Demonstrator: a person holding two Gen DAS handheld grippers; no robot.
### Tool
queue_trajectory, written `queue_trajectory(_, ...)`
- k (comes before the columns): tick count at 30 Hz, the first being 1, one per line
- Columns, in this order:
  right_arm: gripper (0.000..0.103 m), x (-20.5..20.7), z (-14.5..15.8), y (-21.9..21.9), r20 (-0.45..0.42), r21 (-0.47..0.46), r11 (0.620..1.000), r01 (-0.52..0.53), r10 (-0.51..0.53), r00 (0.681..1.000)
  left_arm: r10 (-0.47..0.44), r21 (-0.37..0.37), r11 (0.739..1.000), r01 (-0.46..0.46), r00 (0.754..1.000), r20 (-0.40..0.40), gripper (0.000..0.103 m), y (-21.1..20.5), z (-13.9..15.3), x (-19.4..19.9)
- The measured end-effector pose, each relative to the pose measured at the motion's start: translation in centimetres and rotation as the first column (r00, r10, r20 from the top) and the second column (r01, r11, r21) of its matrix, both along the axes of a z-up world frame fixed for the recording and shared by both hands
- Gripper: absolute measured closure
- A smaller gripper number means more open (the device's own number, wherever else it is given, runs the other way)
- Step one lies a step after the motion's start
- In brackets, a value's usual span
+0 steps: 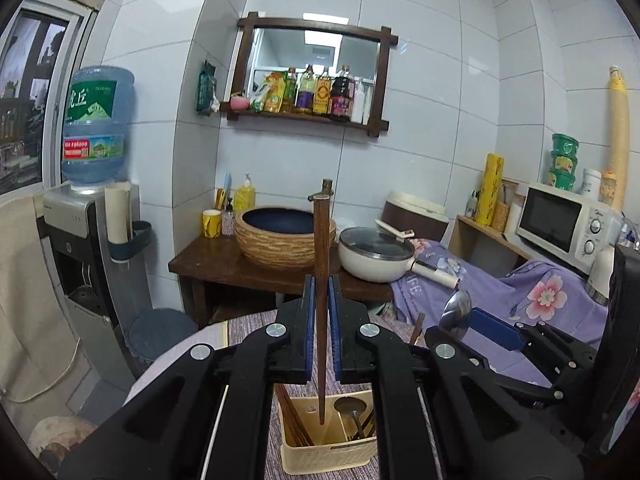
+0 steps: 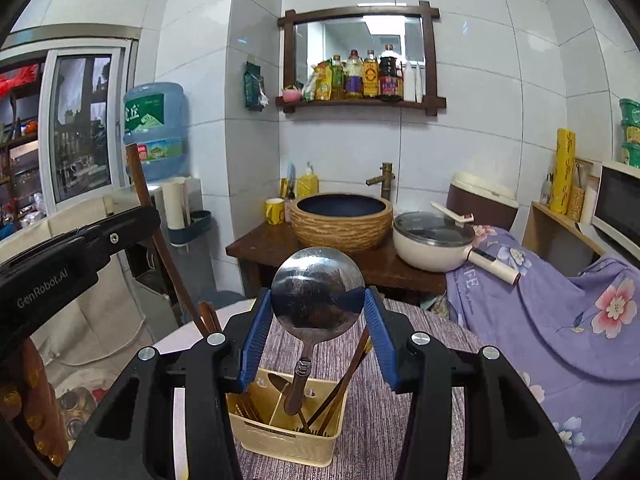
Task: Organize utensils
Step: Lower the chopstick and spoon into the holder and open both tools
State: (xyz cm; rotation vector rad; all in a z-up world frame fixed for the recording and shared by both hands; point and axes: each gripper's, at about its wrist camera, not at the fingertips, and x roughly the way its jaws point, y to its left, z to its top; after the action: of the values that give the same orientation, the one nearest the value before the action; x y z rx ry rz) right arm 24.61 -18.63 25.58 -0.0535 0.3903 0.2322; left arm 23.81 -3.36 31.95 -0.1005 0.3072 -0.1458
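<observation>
My left gripper [image 1: 321,285] is shut on a dark wooden chopstick [image 1: 322,240]. The chopstick stands upright, its thin tip hanging over the cream utensil caddy [image 1: 320,460]. In the caddy, several chopsticks lean at the left and a metal spoon [image 1: 352,408] lies at the right. My right gripper [image 2: 318,297] grips the round bowl of a steel spoon [image 2: 318,286] between its blue pads. The spoon's brown handle points down at the caddy [image 2: 288,444]; whether it reaches inside I cannot tell. In the right wrist view the held chopstick [image 2: 160,240] shows at the left.
The caddy stands on a round table with a purple-grey striped mat [image 2: 380,420]. Beyond are a wooden stand with a woven basin [image 2: 340,220] and a white lidded pot [image 2: 432,244]. A floral purple cloth [image 2: 560,312] lies at the right and a water dispenser [image 1: 92,240] stands at the left.
</observation>
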Motion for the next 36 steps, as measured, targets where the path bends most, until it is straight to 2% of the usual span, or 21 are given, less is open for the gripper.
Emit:
queue_trajectory(7, 0.057, 1.3, -5.2, 0.3, -0.076, -0.032, 0.999, 0.015, -0.017, 0.997, -0.004, 0.02, 1.0, 0.006, 0.994, -0.11, 0.096, -0.3, -6.8, 1.9)
queue_trajectory(15, 0.057, 1.8, -8.7, 0.7, -0.121, -0.078, 0.997, 0.014, -0.023, 0.992, -0.026, 0.044, 0.998, 0.034, 0.986, -0.163, 0.096, -0.6, -11.8, 2.6)
queue_trajectory(19, 0.057, 1.9, -9.2, 0.9, -0.132, -0.082, 0.997, 0.014, -0.025, 0.991, -0.028, 0.05, 0.998, 0.038, 0.982, -0.185, 0.096, -0.5, -13.1, 2.7)
queue_trajectory(23, 0.056, 1.9, -9.5, 0.9, -0.134, -0.087, 0.996, 0.015, -0.027, 0.991, -0.026, 0.049, 0.998, 0.035, 0.985, -0.171, 0.096, -0.3, -13.5, 2.3)
queue_trajectory(31, 0.041, -1.8, -7.8, 0.3, 0.008, -0.104, 0.995, 0.009, -0.008, 1.0, -0.035, 0.03, 0.999, 0.04, 0.989, -0.142, 0.093, 1.4, -12.6, -0.5)
queue_trajectory(32, 0.038, -2.5, -7.7, 0.2, 0.022, -0.107, 0.994, 0.008, -0.006, 1.0, -0.038, 0.032, 0.999, 0.043, 0.988, -0.147, 0.085, 1.6, -12.6, -0.9)
queue_trajectory(33, 0.036, -3.1, -7.6, 0.0, 0.027, -0.105, 0.994, 0.005, -0.002, 1.0, -0.034, 0.034, 0.999, 0.04, 0.988, -0.153, 0.068, 1.8, -12.8, -1.6)
queue_trajectory(34, 0.035, -3.9, -7.6, -0.1, 0.028, -0.099, 0.995, 0.001, 0.002, 1.0, -0.024, 0.03, 0.999, 0.029, 0.988, -0.155, 0.056, 2.1, -13.0, -2.2)
queue_trajectory(35, 0.035, -4.3, -7.6, -0.3, 0.023, -0.092, 0.996, -0.003, 0.006, 1.0, -0.015, 0.021, 1.0, 0.018, 0.988, -0.154, 0.038, 2.4, -13.2, -2.9)
queue_trajectory(36, 0.035, -4.9, -7.7, -0.4, 0.012, -0.085, 0.996, -0.01, 0.011, 1.0, -0.013, 0.008, 1.0, 0.015, 0.987, -0.158, 0.036, 2.8, -13.6, -3.7)
